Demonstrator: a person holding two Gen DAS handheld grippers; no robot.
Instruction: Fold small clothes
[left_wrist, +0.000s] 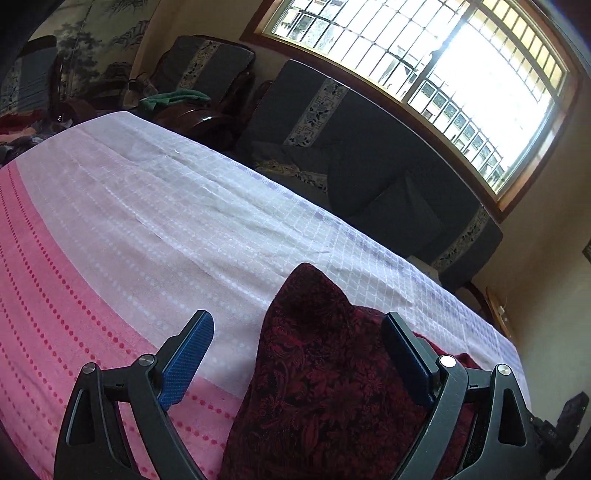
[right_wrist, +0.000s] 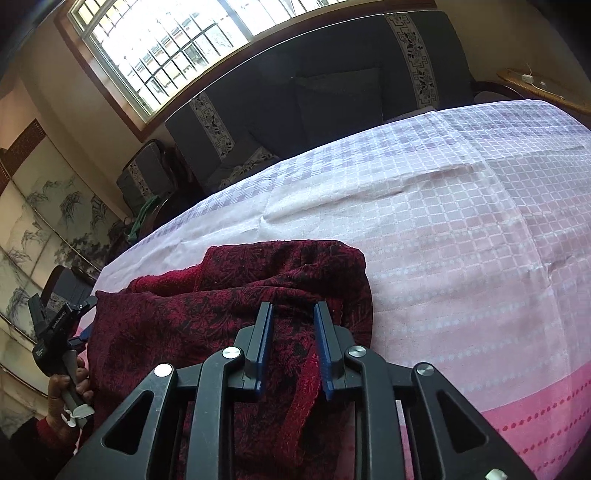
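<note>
a wide cloth-covered table fills both views, its cover white-checked far from the tongs and pink with red dots nearer them. beyond its far edge stand a dark sofa with patterned strips and a barred window.

a dark red garment with a black leaf pattern lies bunched on the cover, directly ahead of and under both tongs.

the left gripper has its jaws spread wide. a raised fold of the garment stands between them, lying against the right-hand blue pad and well apart from the left-hand one, so nothing is pinched. in the right wrist view this tool shows at the garment's left edge, held by a hand with a red sleeve.

the right gripper has its jaws narrowed with a gap between the blue pads. garment cloth runs up through that gap; whether the pads press on it cannot be told.
</note>
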